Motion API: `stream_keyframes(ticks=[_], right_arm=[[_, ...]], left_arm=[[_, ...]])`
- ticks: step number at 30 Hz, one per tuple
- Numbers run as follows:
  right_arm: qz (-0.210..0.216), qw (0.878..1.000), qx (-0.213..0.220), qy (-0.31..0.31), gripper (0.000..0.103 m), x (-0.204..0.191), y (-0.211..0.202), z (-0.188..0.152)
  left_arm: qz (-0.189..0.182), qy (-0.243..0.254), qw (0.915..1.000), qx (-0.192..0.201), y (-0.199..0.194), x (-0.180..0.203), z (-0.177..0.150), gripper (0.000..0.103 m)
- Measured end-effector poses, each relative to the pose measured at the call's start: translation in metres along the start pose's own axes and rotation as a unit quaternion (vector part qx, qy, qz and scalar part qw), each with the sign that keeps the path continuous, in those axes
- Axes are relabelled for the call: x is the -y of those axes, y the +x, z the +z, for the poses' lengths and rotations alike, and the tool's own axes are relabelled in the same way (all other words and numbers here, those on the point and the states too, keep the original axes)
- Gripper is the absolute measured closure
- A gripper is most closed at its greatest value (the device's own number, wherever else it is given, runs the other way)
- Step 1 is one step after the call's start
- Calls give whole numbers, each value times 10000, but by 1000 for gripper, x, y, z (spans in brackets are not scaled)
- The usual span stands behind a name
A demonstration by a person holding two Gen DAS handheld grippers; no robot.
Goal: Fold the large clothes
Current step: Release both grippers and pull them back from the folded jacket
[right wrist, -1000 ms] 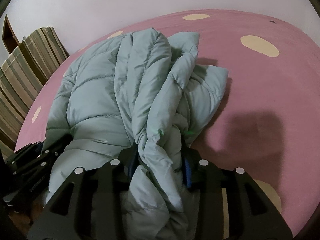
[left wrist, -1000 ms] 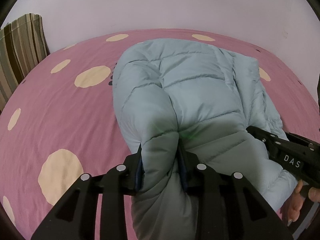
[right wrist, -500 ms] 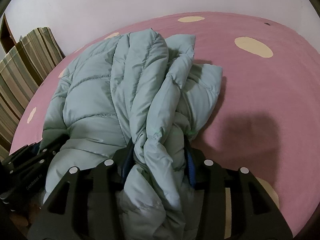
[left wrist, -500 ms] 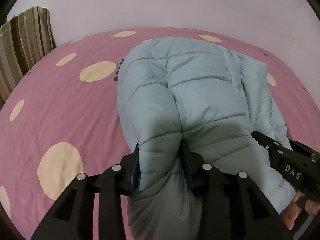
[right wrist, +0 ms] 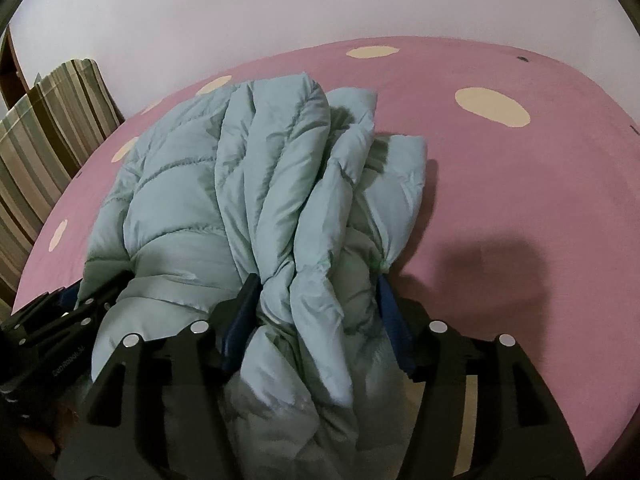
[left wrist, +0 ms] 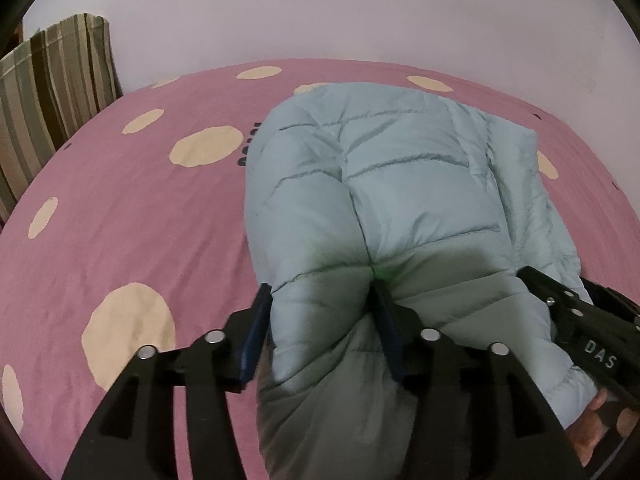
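Note:
A pale blue puffer jacket point(left wrist: 380, 184) lies bunched on a pink bed sheet with cream dots point(left wrist: 120, 220). My left gripper point(left wrist: 322, 304) is shut on the jacket's near edge, padding bulging between its fingers. My right gripper point(right wrist: 316, 284) is shut on a thick gathered bundle of the same jacket point(right wrist: 248, 184) at its right side. The right gripper's body shows at the lower right of the left wrist view point(left wrist: 580, 332); the left gripper's body shows at the lower left of the right wrist view point(right wrist: 52, 328).
A striped cushion point(left wrist: 52, 92) stands at the bed's far left against a plain pale wall point(left wrist: 320, 12); it also shows in the right wrist view point(right wrist: 48, 132). Open pink sheet point(right wrist: 520, 200) lies right of the jacket.
Both grippers have pushed forward and a little up with the jacket, so the cloth piles higher toward the wall. Both stay shut on it.

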State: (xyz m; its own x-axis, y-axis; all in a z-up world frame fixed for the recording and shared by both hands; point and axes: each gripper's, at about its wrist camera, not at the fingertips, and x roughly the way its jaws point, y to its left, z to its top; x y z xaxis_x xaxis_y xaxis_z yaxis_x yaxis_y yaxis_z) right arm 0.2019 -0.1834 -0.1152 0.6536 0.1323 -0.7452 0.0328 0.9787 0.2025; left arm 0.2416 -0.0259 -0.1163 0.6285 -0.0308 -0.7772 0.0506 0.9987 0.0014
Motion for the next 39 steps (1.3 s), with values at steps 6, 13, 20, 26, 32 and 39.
stream_keyframes(ticks=[6,13,20,26,32,39], right_arm=[[-140,9997,203,-41,34,1,-22,1],[-525,9967,562,-272,23,-9,-59,3],[-670,9934,856,-372,15,-16,-102,-3],[-662,9909,1075,-463,12,-26,-131,-13],[-642,9895,1164,-563,11,-37,-146,-26],[-635,9887,1184,-665,11,-48,-154,-36]], left_arm=[[129,-28,9999,92,-15,-4,1,33],[347,94,9981,509,-55,-1,3,24],[402,-82,9962,772,-95,-8,-4,22],[481,-164,9940,966,-126,-14,-13,19],[566,-177,9924,1079,-149,-12,-23,18],[526,-148,9921,1131,-160,-11,-31,18]])
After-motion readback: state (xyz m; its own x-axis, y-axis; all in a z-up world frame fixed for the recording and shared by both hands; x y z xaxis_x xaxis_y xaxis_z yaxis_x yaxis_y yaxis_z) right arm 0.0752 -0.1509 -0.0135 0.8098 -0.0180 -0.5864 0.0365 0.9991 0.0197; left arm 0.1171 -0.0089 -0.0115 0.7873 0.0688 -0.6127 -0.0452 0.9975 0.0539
